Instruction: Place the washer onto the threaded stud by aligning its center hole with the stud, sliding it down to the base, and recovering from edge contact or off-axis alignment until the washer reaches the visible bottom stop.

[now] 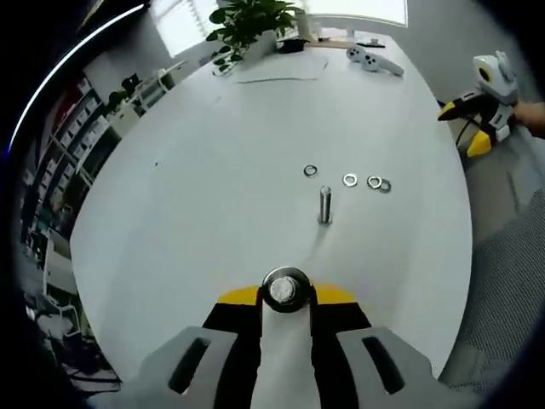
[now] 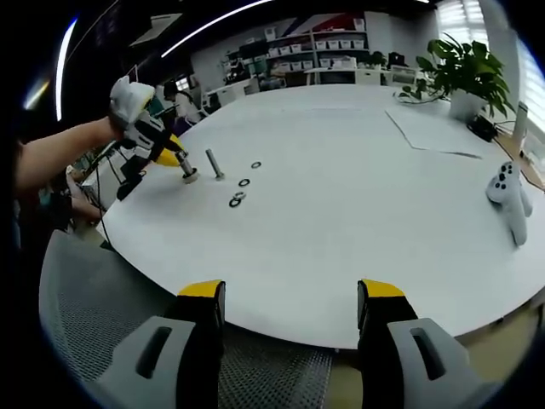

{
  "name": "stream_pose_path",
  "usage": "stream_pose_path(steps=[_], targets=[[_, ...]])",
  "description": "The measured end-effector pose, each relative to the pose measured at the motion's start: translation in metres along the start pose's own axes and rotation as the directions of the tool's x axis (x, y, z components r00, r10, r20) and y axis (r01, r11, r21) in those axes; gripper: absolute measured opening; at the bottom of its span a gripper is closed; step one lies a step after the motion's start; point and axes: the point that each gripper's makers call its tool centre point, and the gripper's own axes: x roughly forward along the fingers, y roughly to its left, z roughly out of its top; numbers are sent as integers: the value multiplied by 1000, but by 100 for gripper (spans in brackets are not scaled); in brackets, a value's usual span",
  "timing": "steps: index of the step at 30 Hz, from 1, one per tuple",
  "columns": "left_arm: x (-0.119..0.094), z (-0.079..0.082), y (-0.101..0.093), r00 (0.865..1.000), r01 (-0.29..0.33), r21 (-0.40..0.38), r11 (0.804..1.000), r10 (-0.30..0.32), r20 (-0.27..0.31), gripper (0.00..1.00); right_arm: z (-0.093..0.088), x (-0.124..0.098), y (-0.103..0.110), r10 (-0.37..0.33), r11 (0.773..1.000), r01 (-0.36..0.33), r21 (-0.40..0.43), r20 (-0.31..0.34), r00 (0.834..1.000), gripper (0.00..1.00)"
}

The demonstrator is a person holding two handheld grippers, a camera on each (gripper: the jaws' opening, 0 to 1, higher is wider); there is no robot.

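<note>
The washer (image 1: pixel 284 290) sits pinched flat between the tips of our left gripper (image 1: pixel 285 294), at 6 o'clock from the threaded stud (image 1: pixel 324 205), which stands upright on the white desk (image 1: pixel 213 170) a little way ahead. From the right gripper view we see the left gripper (image 2: pixel 187 175) just beside the stud (image 2: pixel 214 164), at its 9 o'clock. Our right gripper (image 2: pixel 289 307) hangs released, jaws wide apart, over the near desk edge.

We judge the main risk to be an off-axis approach: if the washer comes in tilted, its rim may catch on the stud top or the threads and jam partway. A sideways push could also tip the stud, which seems freestanding. The four spare washers (image 1: pixel 350 180) lying loose at the stud's 12 to 2 o'clock could be scattered by an overshoot.

We can read no brand, label or writing anywhere.
</note>
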Motion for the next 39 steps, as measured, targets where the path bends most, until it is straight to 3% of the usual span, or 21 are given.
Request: stream_pose_path(steps=[11,24,27,39], targets=[[23,-12,1,999,37,-22,999,-37,-35,19,-1,0,-1,-5,1000,5,5,-6,1000,65],[26,-14,-2,997,70,-51,996,-71,-24,20,-1,0,-1,-8,1000,8,4,-5,1000,65],[24,-17,-2,996,90,-97,991,-91,-10,21,-1,-1,-1,-9,1000,9,5,-3,1000,65],[-4,-28,-24,998,57,-147,987,-52,40,23,0,-1,-1,-8,1000,8,6,4,1000,65]])
